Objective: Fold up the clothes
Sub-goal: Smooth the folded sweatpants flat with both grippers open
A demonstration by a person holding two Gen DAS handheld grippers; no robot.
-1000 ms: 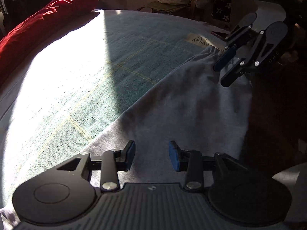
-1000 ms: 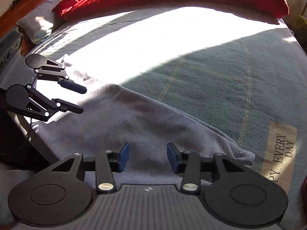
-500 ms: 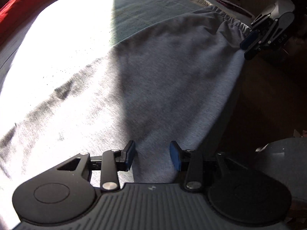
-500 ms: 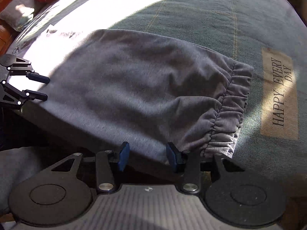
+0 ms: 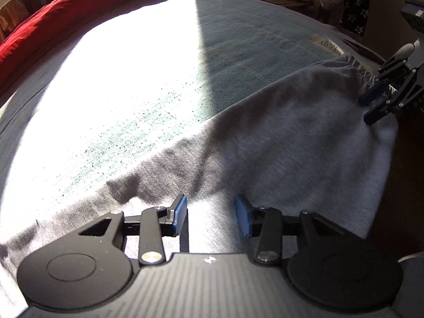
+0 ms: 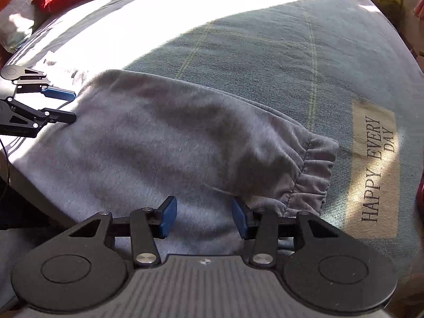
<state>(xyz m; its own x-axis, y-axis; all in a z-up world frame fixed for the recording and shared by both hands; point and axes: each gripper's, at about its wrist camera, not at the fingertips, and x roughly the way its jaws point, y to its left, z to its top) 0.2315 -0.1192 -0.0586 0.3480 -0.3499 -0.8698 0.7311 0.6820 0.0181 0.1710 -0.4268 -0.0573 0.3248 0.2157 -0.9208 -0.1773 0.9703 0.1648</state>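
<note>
Grey sweatpants leg (image 6: pixel 169 143) is lying flat on the bed (image 5: pixel 254 53), along the bed's near edge, with its long axis running from one gripper to the other. The gathered elastic cuff (image 6: pixel 312 169) is sitting at the right-hand end.

Left gripper (image 5: pixel 210 216): the jaws are opening, with grey fabric lying under and just ahead of the gap. The blue pads (image 5: pixel 179 212) are not pressing on anything visible, so nothing is being gripped. The cloth is stretching away to the right of these jaws, toward the other gripper.

Right gripper (image 6: pixel 202 217): the jaws are also opening, and are standing apart over the garment. The cuff is lying just beyond and to the right of the right-hand jaw; the main run of the leg is extending to the left of the jaws. No pinch is visible here either.

Judgement: the right gripper is the nearer one to the cuff, while the left is standing over the opposite, sunlit stretch of the leg. A fold would probably be turning on the leg's long axis, so each gripper is likely needing to pinch the near edge directly below its own jaws. Glare is washing out the left end; its exact edge is hard to read.
</note>
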